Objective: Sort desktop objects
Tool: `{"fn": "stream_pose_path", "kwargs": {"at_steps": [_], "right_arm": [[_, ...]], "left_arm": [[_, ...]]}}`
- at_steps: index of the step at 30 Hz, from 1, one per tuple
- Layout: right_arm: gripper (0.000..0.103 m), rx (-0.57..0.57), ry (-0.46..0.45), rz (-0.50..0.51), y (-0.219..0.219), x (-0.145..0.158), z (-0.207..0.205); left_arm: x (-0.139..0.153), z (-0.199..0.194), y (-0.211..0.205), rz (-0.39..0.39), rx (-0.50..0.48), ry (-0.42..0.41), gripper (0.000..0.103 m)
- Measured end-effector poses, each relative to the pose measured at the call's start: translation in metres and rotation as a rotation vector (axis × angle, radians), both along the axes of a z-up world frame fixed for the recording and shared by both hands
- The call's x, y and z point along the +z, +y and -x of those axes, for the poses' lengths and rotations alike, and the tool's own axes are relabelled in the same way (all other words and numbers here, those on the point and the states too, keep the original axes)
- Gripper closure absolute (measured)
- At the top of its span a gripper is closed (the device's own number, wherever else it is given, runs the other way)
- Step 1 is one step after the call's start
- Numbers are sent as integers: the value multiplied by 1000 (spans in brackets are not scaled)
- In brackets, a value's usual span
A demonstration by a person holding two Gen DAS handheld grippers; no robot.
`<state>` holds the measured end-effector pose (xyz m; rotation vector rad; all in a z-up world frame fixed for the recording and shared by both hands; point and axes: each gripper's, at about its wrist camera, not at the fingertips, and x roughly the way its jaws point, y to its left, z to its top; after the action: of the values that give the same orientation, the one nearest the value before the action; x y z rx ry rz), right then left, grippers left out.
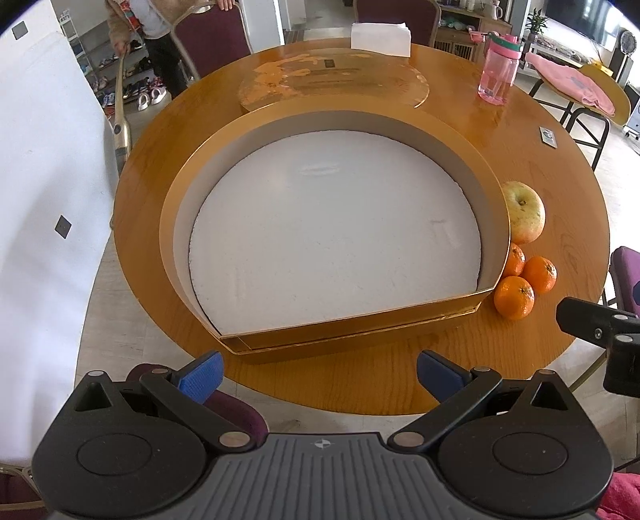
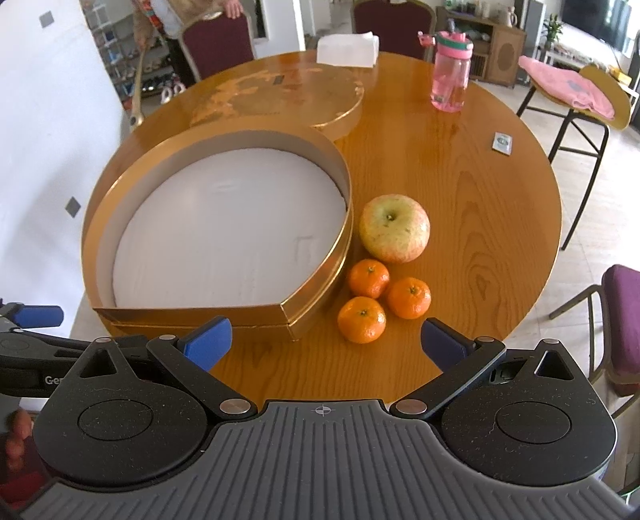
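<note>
A large gold box [image 1: 400,316] [image 2: 192,312] with a white foam floor lies open on the round wooden table [image 1: 360,384] [image 2: 480,200]. Its gold lid [image 1: 332,80] [image 2: 280,96] lies flat behind it. An apple [image 1: 524,212] [image 2: 394,228] and three mandarins [image 1: 514,297] [image 2: 362,320] sit on the table just right of the box. My left gripper [image 1: 318,374] stands open in front of the box's straight near wall. My right gripper [image 2: 326,344] is open too, close in front of the nearest mandarin, holding nothing.
A pink water bottle [image 1: 498,68] [image 2: 450,72], a white napkin stack [image 1: 380,38] [image 2: 348,48] and a small card [image 1: 548,137] [image 2: 502,143] lie farther back. Chairs ring the table. A person [image 1: 148,36] stands at the far left beside a white wall.
</note>
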<state>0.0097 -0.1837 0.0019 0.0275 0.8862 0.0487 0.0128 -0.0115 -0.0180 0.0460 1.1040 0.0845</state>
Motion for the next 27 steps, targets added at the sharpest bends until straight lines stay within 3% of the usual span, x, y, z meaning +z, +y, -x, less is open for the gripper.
{"fn": "stream_pose_path", "kwargs": {"at_steps": [27], "right_arm": [[0, 4, 12, 4, 2, -2, -6]], "left_arm": [[-2, -4, 1, -3, 2, 12, 1]]}}
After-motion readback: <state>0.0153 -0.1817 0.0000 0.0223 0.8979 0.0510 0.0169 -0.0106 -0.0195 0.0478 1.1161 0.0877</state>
